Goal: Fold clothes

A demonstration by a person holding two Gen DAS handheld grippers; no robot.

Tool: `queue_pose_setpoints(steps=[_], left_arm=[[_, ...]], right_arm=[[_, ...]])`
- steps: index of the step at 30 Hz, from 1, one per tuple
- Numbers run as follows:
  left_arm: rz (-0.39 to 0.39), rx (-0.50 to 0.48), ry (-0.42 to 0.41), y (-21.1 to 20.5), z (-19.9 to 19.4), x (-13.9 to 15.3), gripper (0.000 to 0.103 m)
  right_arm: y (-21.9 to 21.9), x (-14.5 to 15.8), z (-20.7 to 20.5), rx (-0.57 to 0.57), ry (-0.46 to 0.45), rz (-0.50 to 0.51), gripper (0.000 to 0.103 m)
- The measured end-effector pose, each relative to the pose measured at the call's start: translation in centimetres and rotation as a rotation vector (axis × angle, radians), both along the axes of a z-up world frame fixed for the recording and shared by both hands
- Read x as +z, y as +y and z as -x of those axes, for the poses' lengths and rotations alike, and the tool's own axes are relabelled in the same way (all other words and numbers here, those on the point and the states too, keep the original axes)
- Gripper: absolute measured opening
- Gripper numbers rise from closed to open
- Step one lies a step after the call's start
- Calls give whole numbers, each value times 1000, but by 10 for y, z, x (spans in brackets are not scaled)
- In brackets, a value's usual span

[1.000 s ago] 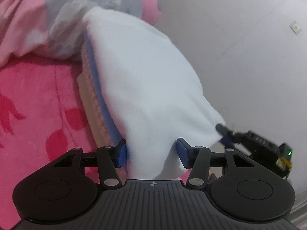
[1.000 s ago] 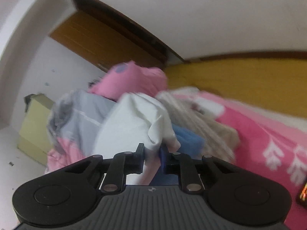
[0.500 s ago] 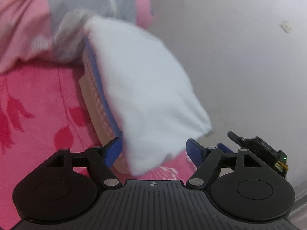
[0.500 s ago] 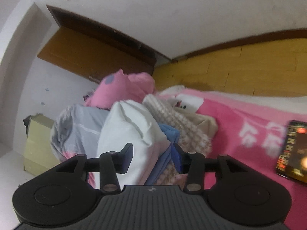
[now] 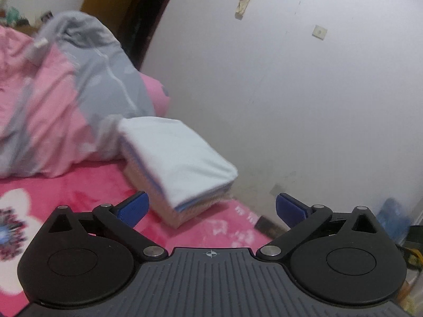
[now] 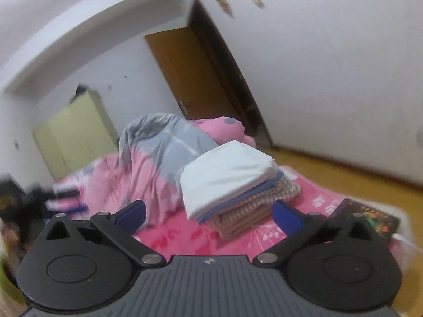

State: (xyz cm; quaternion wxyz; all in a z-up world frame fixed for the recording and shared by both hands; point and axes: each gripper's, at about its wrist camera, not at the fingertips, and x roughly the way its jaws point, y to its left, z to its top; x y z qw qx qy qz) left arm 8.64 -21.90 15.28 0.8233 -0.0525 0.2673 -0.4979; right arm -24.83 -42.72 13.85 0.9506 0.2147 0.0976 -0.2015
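Now both my claws, left (image 5: 210,207) and right (image 6: 208,212), just sprung wide, empty, short of the folded stack (image 6: 232,182) on the pink bed (image 6: 185,235).

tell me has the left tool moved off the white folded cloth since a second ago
Yes. The left tool has backed away from the white folded cloth, which now lies clear of its open, just-widened jaws on the pink bedspread.

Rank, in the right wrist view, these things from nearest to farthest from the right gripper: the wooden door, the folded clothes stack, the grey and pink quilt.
From the right gripper:
1. folded clothes stack, just ahead, centre.
2. grey and pink quilt, behind it, left.
3. wooden door, at the back wall.
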Motion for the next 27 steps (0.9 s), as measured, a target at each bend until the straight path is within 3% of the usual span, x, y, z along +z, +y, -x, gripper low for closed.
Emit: queue_pose_setpoints(steps=[4, 11, 20, 24, 27], left_arm=[[-30, 37, -84, 28, 42, -11, 103], [-20, 115, -118, 70, 93, -33, 103], [-123, 249, -162, 90, 100, -42, 103], [-141, 263, -180, 91, 98, -45, 103], [-147, 289, -232, 88, 100, -47, 103]], right_arm=[[73, -16, -10, -77, 88, 151, 103], [147, -33, -51, -66, 125, 225, 103], [193, -27, -69, -119, 71, 344, 103], [193, -28, -79, -103, 108, 325, 103], [189, -29, -79, -60, 82, 296, 103]])
